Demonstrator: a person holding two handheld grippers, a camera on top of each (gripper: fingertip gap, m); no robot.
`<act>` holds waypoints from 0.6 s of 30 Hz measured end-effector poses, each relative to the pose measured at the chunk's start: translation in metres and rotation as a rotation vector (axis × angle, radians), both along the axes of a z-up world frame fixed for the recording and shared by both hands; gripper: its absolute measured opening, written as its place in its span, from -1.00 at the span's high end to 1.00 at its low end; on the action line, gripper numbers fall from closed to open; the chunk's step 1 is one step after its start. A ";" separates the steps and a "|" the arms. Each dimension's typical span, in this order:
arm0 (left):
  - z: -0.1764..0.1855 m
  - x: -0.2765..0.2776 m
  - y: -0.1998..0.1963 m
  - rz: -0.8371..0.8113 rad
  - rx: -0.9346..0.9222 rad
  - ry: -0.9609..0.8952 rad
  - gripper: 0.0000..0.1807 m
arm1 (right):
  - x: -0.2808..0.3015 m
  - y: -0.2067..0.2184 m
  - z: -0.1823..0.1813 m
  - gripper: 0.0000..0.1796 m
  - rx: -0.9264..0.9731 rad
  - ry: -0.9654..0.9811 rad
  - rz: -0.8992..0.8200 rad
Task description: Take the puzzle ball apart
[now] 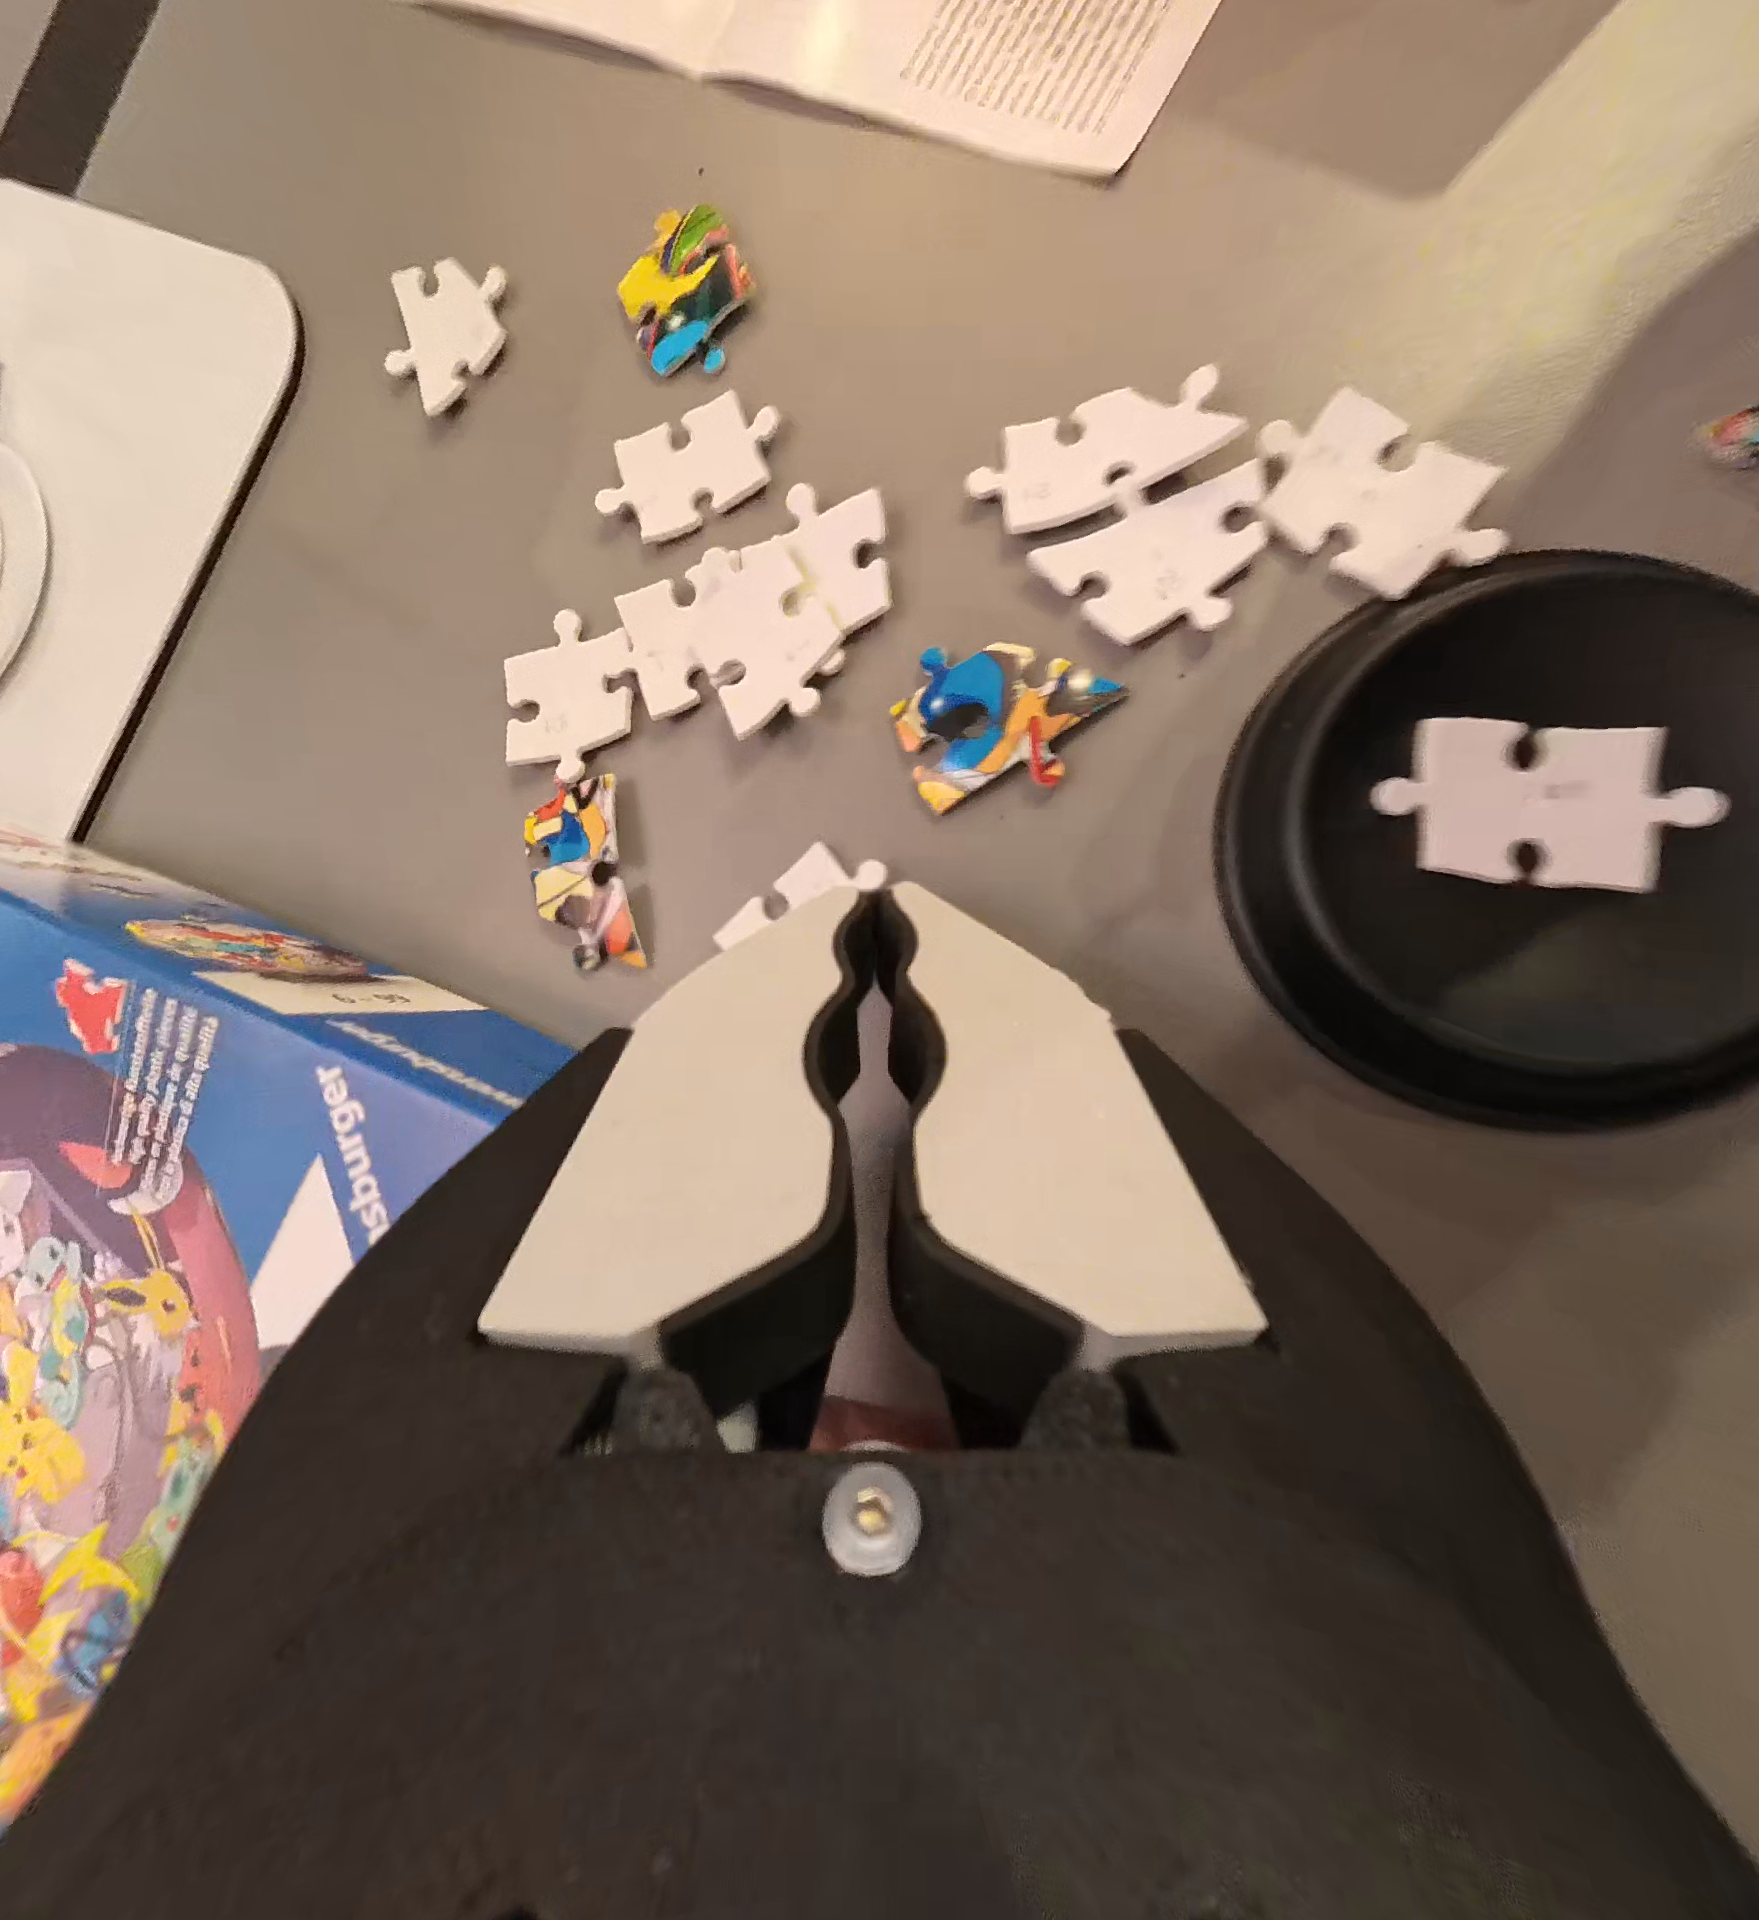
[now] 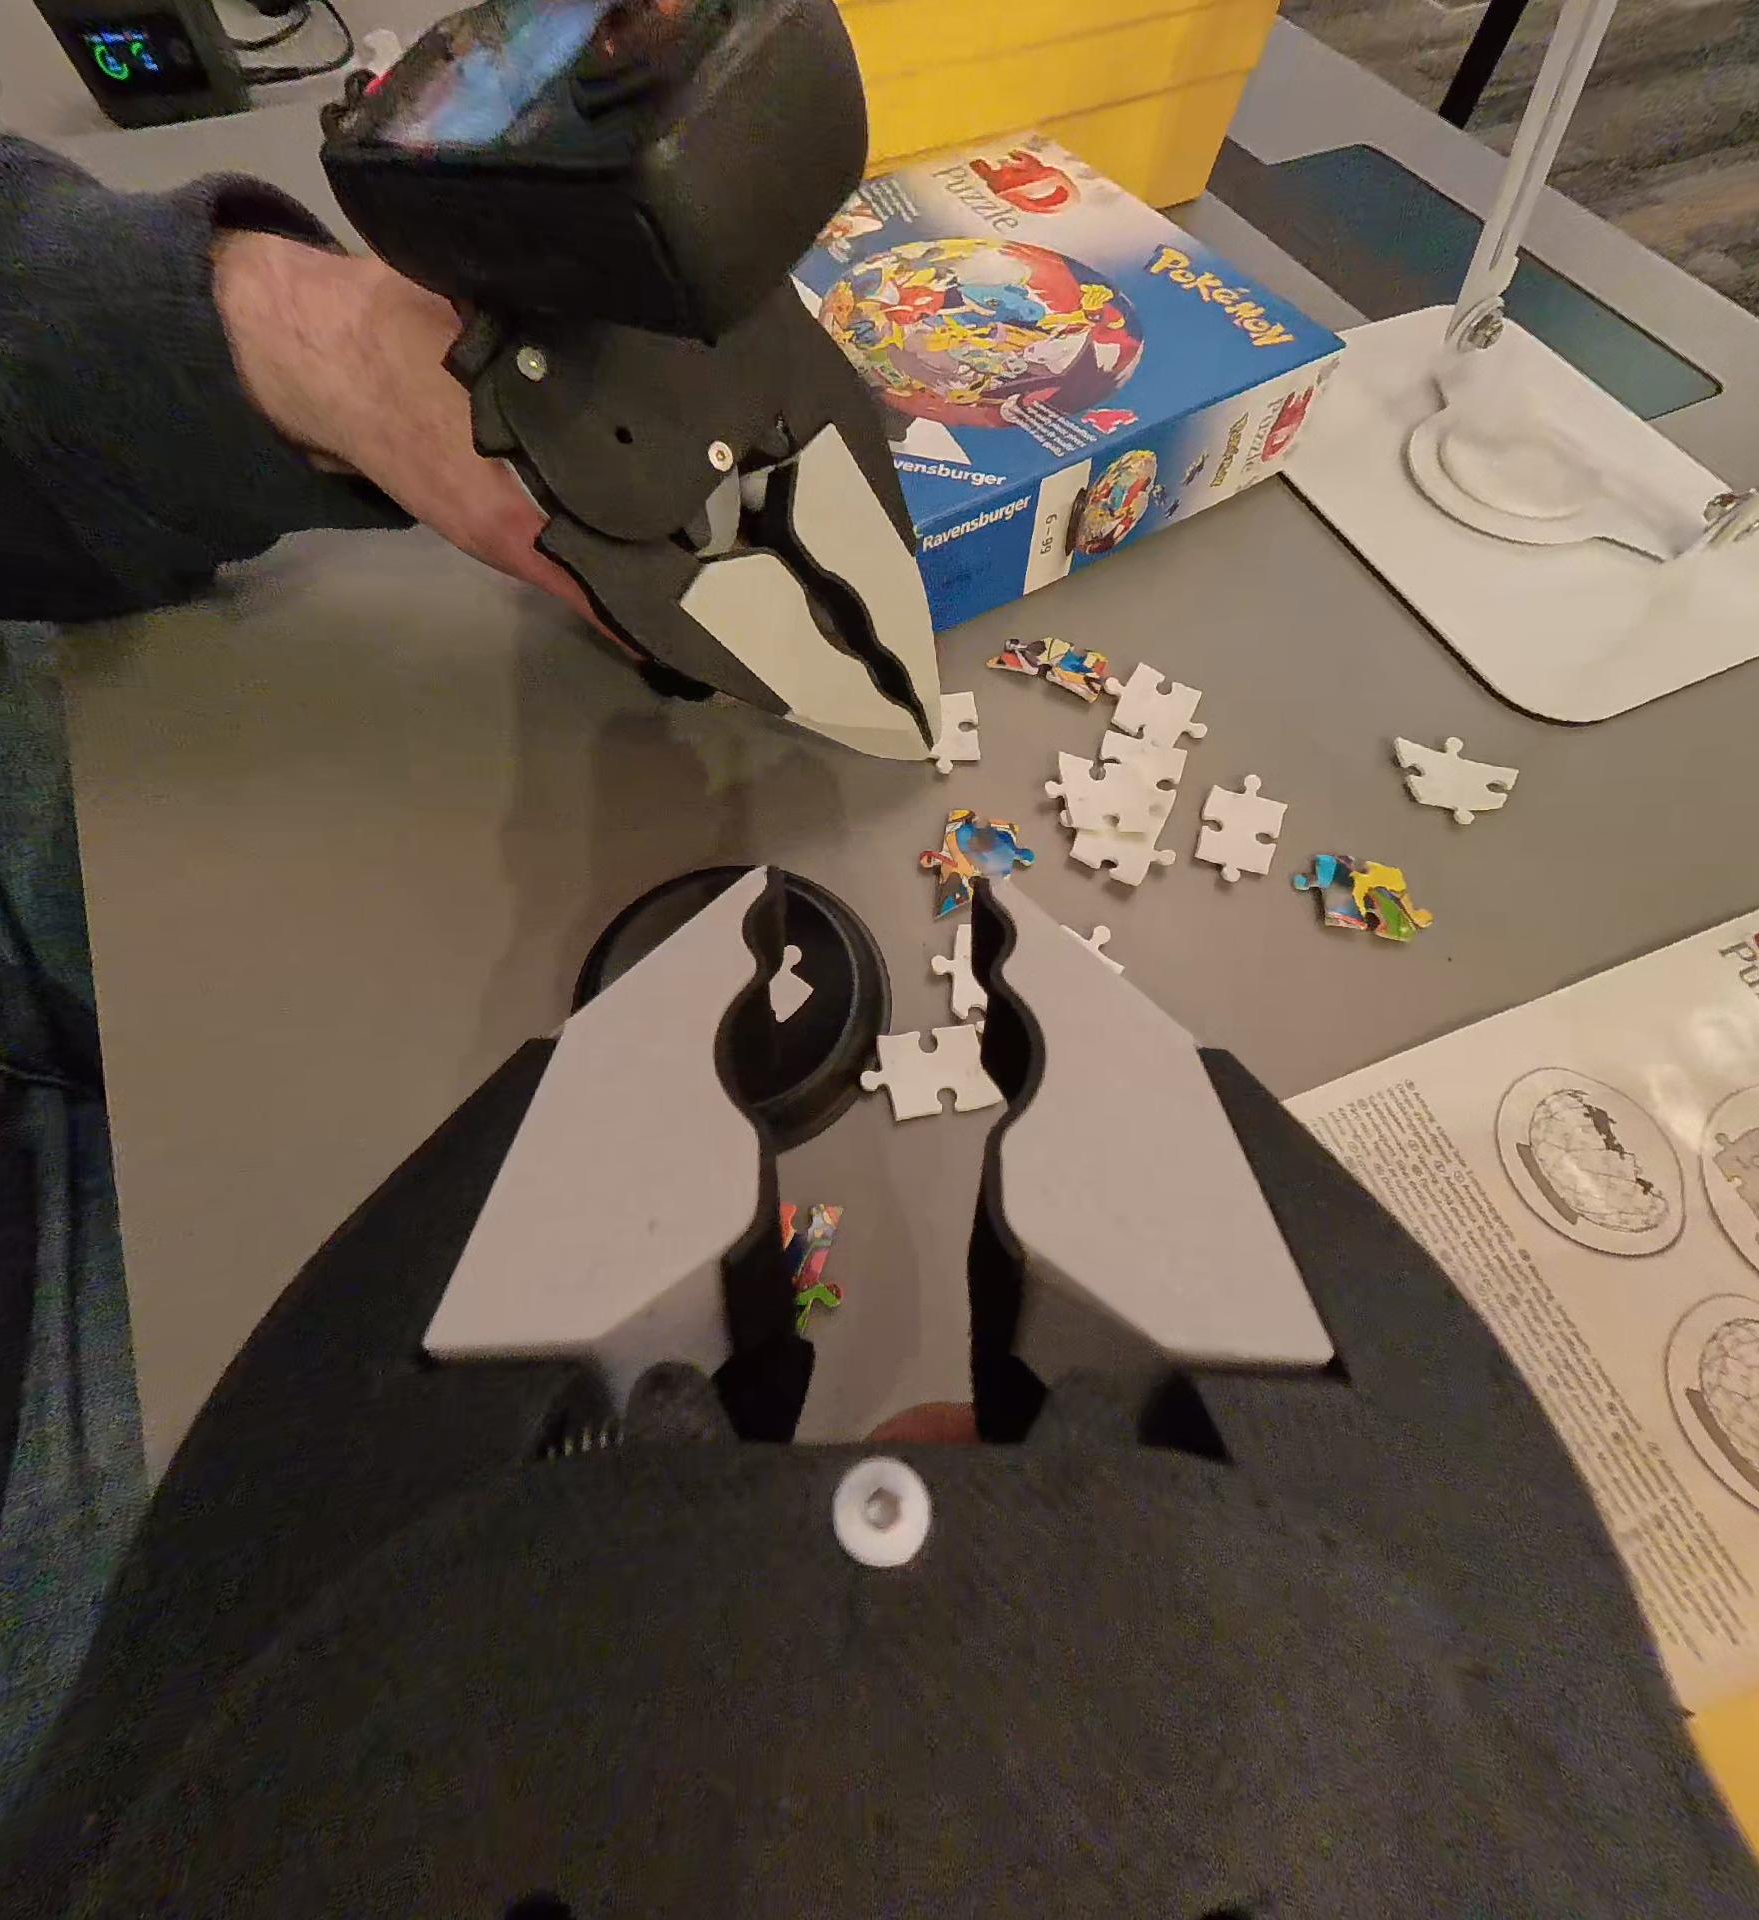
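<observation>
The puzzle ball lies in loose pieces on the grey table: white-backed pieces (image 1: 750, 613) (image 2: 1124, 800) and coloured ones (image 1: 1000, 722) (image 2: 968, 857). A joined white pair (image 1: 1540, 805) lies in the black round stand (image 1: 1270, 935) (image 2: 854, 997). My left gripper (image 1: 875, 896) (image 2: 929, 740) is shut, tips low over the table, pinching the edge of a white piece (image 1: 802, 883) (image 2: 958, 727). My right gripper (image 2: 873, 881) is open and empty, hovering above the stand. A coloured piece (image 2: 813, 1262) lies below its jaws.
The blue puzzle box (image 1: 179, 1091) (image 2: 1114, 343) lies next to the left gripper. A white lamp base (image 1: 127, 364) (image 2: 1581, 582) stands beyond the pieces. An instruction sheet (image 1: 906, 52) (image 2: 1581, 1195) lies at the side. A yellow bin (image 2: 1041, 83) stands behind the box. There is about 12 cm between the tips of the two grippers.
</observation>
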State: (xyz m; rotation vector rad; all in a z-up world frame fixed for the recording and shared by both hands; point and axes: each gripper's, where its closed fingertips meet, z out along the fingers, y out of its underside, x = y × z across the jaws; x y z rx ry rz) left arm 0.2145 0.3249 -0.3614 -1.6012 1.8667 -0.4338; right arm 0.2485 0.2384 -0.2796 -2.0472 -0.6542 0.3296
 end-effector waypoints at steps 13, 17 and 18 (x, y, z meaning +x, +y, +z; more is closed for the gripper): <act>-0.002 -0.004 0.012 0.056 0.025 0.115 0.53 | -0.019 0.005 -0.006 0.58 -0.026 0.008 0.051; -0.007 -0.002 0.008 0.102 -0.139 0.124 0.68 | -0.023 0.005 -0.005 0.57 -0.030 0.024 0.061; -0.007 -0.001 0.010 0.126 -0.148 0.103 0.71 | -0.023 0.005 -0.005 0.57 -0.029 0.027 0.063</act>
